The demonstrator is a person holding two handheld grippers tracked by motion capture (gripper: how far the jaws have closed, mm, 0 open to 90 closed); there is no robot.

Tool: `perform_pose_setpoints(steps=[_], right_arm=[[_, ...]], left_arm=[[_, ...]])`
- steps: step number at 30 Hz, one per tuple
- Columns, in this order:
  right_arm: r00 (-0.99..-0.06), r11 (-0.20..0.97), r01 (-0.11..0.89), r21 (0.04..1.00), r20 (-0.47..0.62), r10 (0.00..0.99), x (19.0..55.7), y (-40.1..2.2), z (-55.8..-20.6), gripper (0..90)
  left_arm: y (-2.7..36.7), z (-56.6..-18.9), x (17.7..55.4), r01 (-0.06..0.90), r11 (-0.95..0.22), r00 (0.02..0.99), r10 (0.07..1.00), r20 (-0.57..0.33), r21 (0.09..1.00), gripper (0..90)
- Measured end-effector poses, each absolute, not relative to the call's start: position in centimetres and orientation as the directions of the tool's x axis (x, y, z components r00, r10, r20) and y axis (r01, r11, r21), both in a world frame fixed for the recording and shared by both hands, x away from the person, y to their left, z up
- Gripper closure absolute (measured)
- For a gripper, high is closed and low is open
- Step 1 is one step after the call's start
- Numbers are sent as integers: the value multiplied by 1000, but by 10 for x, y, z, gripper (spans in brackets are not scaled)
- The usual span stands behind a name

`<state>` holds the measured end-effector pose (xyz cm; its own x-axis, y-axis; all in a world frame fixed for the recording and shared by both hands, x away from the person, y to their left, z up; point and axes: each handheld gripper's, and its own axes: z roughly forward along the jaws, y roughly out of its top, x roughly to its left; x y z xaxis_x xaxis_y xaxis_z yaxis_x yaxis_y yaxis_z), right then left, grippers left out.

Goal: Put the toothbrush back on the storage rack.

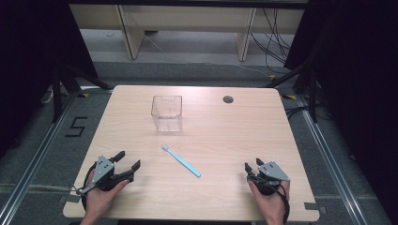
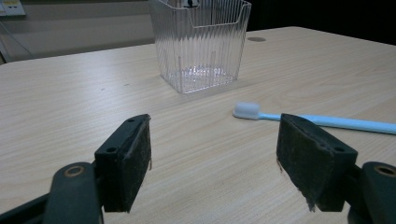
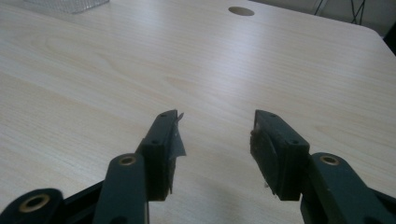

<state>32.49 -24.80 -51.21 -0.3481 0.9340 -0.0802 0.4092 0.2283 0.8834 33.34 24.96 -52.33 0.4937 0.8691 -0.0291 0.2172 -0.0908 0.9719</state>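
Down at the near edge, the left hand-held gripper [image 1: 126,161] rests on the pale wooden surface [image 1: 225,136], jaws spread wide with nothing between them. The right hand-held gripper [image 1: 251,166] sits at the opposite near corner, jaws also apart and empty. Farther back stands the clear ribbed container [image 1: 166,113], upright. Between the two grippers lies the light blue toothbrush [image 1: 181,161], flat and diagonal, white bristle head toward the container, closer to the left gripper yet touching neither.

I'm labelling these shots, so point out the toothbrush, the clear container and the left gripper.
toothbrush [image 1: 182,161]: high view, middle of its blue handle.
clear container [image 1: 166,114]: high view, its front wall.
left gripper [image 1: 128,159]: high view, midway between its open fingertips.
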Motion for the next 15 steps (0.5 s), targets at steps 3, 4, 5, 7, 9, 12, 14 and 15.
perform_pose_setpoints(steps=[3, 4, 5, 7, 9, 12, 14, 15], right_arm=[[-372, 256, 442, 860, -84, 924, 326, -242, -507, 552], [-387, 274, 457, 846, -89, 918, 327, -237, -504, 566], [-387, 274, 457, 846, -89, 918, 327, -237, -504, 566], [-404, 297, 473, 830, -96, 910, 329, -230, -501, 578], [-418, 308, 489, 816, -91, 904, 330, -226, -498, 585], [-436, 348, 517, 782, -110, 893, 335, -222, -491, 594], [-451, 360, 552, 753, -94, 888, 339, -218, -486, 594], [-451, 360, 552, 753, -94, 888, 339, -218, -486, 594]], left_arm=[[250, -523, 334, 222, -93, 502, 864, -32, 971, 258], [250, -523, 334, 223, -92, 503, 864, -34, 970, 256], [250, -523, 334, 223, -90, 504, 863, -36, 971, 256], [250, -523, 334, 229, -88, 505, 862, -41, 969, 255], [250, -524, 334, 225, -83, 512, 858, -45, 971, 256], [250, -523, 334, 246, -92, 511, 858, -49, 965, 262], [249, -523, 335, 253, -89, 513, 857, -56, 963, 267], [249, -523, 335, 256, -87, 513, 856, -59, 963, 267]])
